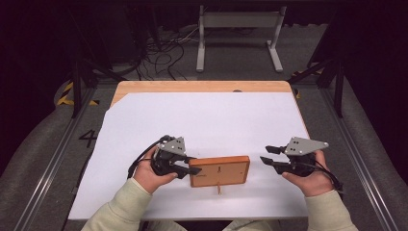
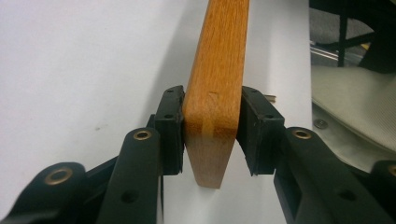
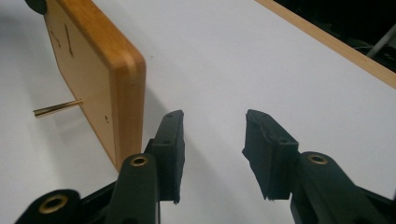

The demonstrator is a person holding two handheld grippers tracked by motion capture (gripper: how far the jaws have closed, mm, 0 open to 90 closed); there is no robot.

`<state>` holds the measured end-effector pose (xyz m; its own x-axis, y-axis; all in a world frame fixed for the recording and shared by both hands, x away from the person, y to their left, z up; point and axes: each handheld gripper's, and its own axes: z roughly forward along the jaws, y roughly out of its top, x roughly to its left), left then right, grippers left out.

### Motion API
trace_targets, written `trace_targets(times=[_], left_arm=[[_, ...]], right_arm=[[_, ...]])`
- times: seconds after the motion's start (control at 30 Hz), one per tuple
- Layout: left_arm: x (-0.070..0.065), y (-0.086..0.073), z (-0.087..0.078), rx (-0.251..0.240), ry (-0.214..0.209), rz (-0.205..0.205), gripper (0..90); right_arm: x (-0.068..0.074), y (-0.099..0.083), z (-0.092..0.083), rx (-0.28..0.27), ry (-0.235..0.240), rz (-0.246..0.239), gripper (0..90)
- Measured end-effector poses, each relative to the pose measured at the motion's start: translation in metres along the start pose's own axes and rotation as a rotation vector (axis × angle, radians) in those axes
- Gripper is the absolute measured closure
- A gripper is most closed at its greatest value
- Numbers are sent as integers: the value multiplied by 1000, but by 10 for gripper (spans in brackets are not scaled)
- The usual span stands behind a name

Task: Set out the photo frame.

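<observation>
A flat wooden board (image 1: 219, 171) stands on its long edge on the white sheet near the table's front, with a thin brass peg (image 1: 219, 188) sticking out of its near face. My left gripper (image 1: 192, 169) is shut on the board's left end. In the left gripper view both black pads press the board (image 2: 219, 70) from either side of the left gripper (image 2: 211, 116). My right gripper (image 1: 267, 154) hangs a short way off the board's right end, open with nothing between its fingers. In the right gripper view the board (image 3: 88, 79) and peg (image 3: 56, 108) lie left of the right gripper (image 3: 212, 135).
A white sheet (image 1: 202, 120) covers most of the wooden table (image 1: 202, 86). Beyond the far edge stand a pale metal frame (image 1: 238, 29) and loose cables (image 1: 163, 53) on the floor. Dark rails run along both sides of the table.
</observation>
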<state>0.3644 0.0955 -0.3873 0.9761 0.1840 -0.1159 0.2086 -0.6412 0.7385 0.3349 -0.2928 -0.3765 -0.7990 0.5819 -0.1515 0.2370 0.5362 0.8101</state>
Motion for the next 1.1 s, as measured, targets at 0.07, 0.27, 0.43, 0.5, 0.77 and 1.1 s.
trace_targets(times=[0.07,0.27,0.43,0.5,0.77,1.1], left_arm=[[-2,0,0,2,-2,6,652],[-6,-2,2,17,-49,42,650],[-10,-2,8,58,-70,54,556],[-11,-1,9,66,-82,65,529],[-15,1,12,109,-102,67,341],[-9,-6,-9,62,-64,34,316]], right_arm=[[0,0,1,0,2,0,575],[-1,1,2,-4,4,3,565],[-2,2,0,-17,-3,8,558],[-3,1,-1,-17,-4,10,556],[-2,1,0,-13,0,11,549],[3,-8,6,31,29,17,564]])
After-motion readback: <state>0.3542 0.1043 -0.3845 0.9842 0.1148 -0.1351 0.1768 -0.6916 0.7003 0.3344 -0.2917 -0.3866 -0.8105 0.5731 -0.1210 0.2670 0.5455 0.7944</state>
